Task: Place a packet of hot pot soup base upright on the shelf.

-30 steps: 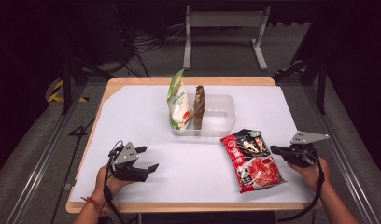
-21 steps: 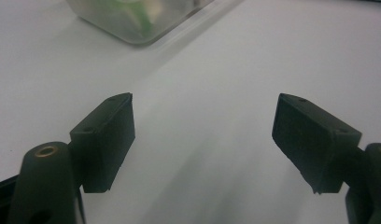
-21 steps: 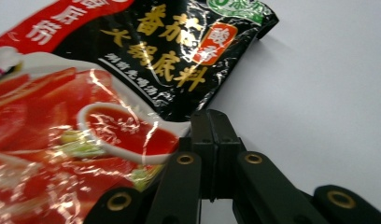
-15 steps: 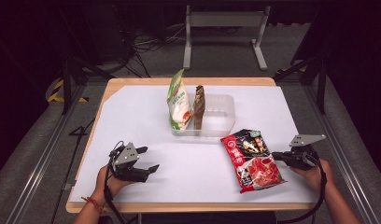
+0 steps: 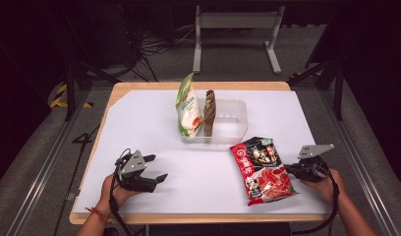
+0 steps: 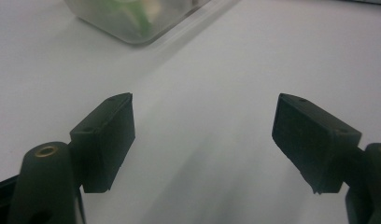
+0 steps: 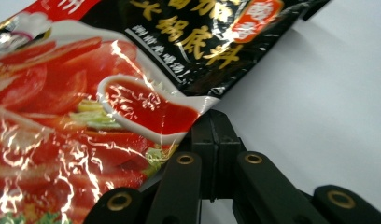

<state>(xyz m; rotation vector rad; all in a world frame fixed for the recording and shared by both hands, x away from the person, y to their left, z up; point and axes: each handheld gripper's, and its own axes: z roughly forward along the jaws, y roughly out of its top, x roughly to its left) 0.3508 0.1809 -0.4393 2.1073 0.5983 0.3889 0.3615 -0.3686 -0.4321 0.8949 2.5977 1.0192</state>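
Observation:
A red and black hot-pot soup pouch (image 5: 264, 169) (image 7: 109, 93) lies flat on the white table cover at the front right. My right gripper (image 5: 288, 170) (image 7: 211, 122) is shut at the pouch's right edge, and its tips sit hidden under that edge. Nothing shows in the seam between the jaws. At the front left, my left gripper (image 5: 158, 168) (image 6: 205, 122) rests open and holds nothing, with bare cover between its fingers. A clear plastic container (image 5: 236, 105) (image 6: 132, 23) stands mid-table. A green and white bag (image 5: 187, 110) and a brown packet (image 5: 209, 110) stand upright in its left part.
The white cover (image 5: 139, 123) leaves a wooden rim (image 5: 188, 218) showing along the table's front and back. A metal stand (image 5: 238, 29) is on the floor behind the table. Dark floor rails run along both sides.
My right gripper has dropped slightly lower and nearer the table's front at the pouch's right edge. The pouch, the container and the left gripper have stayed where they were.

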